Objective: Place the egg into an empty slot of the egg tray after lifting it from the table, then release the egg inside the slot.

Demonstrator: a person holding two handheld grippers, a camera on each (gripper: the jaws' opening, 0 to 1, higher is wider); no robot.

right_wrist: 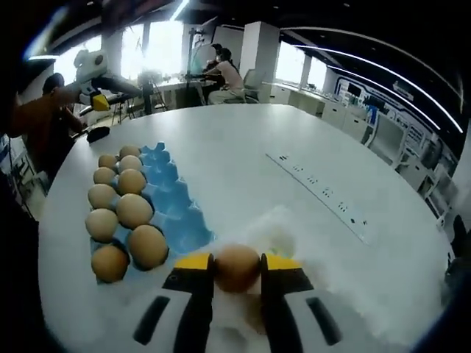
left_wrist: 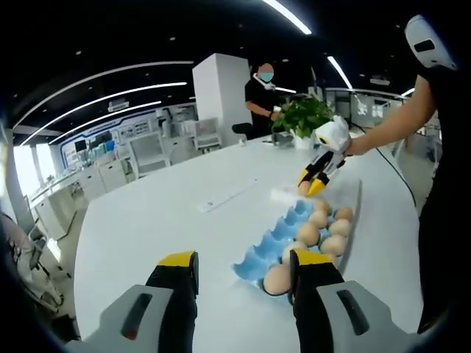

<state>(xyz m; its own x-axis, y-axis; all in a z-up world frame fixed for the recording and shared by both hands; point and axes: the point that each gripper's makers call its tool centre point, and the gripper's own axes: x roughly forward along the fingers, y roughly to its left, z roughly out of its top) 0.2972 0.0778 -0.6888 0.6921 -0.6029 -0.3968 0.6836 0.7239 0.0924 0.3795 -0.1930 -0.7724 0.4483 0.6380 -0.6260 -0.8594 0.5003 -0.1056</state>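
Egg (right_wrist: 237, 268) sits clenched between the right claw (right_wrist: 237, 273) jaws, low over white padding (right_wrist: 280, 229) on the bench (right_wrist: 243, 158), just beside the blue egg tray (right_wrist: 176, 209). Squeezing harder could crack the shell, while a loose grip could let it slip. Brown eggs (right_wrist: 124, 213) fill the tray's left side, so a careless descent could knock them; empty slots lie on the right. The left claw (left_wrist: 243, 273) hangs released at the tray's other end. A white strip (right_wrist: 324, 193) lies well apart.
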